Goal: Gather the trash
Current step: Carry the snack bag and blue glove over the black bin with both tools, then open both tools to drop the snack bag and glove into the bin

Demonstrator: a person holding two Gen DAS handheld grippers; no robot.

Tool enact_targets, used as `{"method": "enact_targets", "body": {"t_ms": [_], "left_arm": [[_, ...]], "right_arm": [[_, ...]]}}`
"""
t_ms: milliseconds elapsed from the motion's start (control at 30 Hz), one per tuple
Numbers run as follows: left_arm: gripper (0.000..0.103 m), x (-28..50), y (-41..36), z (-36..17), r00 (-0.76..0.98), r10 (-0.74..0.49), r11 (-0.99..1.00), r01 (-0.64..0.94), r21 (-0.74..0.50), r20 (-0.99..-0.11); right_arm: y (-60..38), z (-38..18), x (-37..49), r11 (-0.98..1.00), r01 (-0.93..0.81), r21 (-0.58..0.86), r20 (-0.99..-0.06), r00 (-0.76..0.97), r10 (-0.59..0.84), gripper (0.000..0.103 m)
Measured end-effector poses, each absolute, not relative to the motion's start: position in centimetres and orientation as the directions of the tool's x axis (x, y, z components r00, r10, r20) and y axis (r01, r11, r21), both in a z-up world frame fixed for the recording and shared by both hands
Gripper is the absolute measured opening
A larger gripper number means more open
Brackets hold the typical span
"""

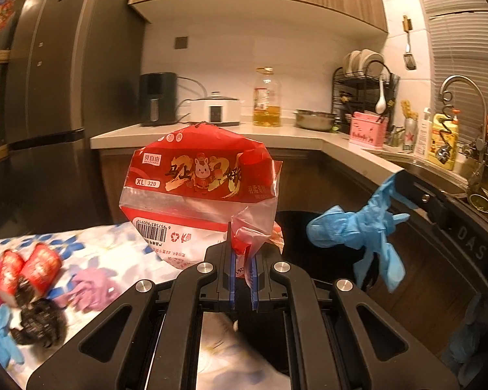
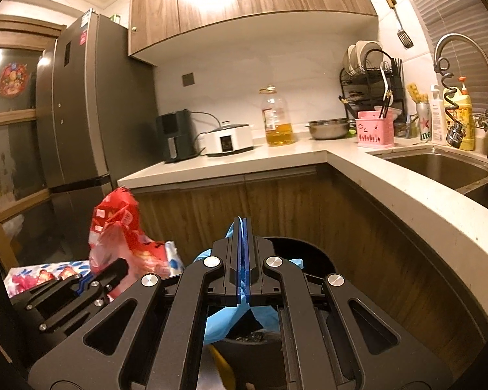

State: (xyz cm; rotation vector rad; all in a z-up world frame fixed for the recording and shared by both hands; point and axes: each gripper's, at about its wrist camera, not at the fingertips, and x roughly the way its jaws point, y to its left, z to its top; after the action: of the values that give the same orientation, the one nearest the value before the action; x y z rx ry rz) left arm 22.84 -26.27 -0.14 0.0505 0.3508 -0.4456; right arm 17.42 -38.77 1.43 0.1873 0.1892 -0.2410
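Trash bin [image 2: 312, 253], black and round, stands just below both grippers and serves as landmark. Left gripper [image 1: 242, 260] pinches the red plastic package [image 1: 198, 175] by one crumpled lower corner, so the bag stands up above and to the left of the bin. Right gripper [image 2: 243, 256] is pressed together on a blue disposable glove [image 1: 358, 227], which hangs over the bin mouth. Both things look very light, soft and a little slippery (thin film, thin rubber). I judge a bunched fold gives better hold than a flat single layer.
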Motion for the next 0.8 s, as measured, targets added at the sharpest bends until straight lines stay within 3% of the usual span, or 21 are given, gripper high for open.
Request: {"method": "enact_targets", "body": {"t_ms": [800], "left_arm": [[0.012,25.9,-32.0,-2.9,0.769,-0.506,0.84,0.542,-0.021,-0.391]], "right_arm": [[-42.6,0.0,21.2,0.954,0.231,0.191,-0.254,0.95,-0.18,0.002]]}}
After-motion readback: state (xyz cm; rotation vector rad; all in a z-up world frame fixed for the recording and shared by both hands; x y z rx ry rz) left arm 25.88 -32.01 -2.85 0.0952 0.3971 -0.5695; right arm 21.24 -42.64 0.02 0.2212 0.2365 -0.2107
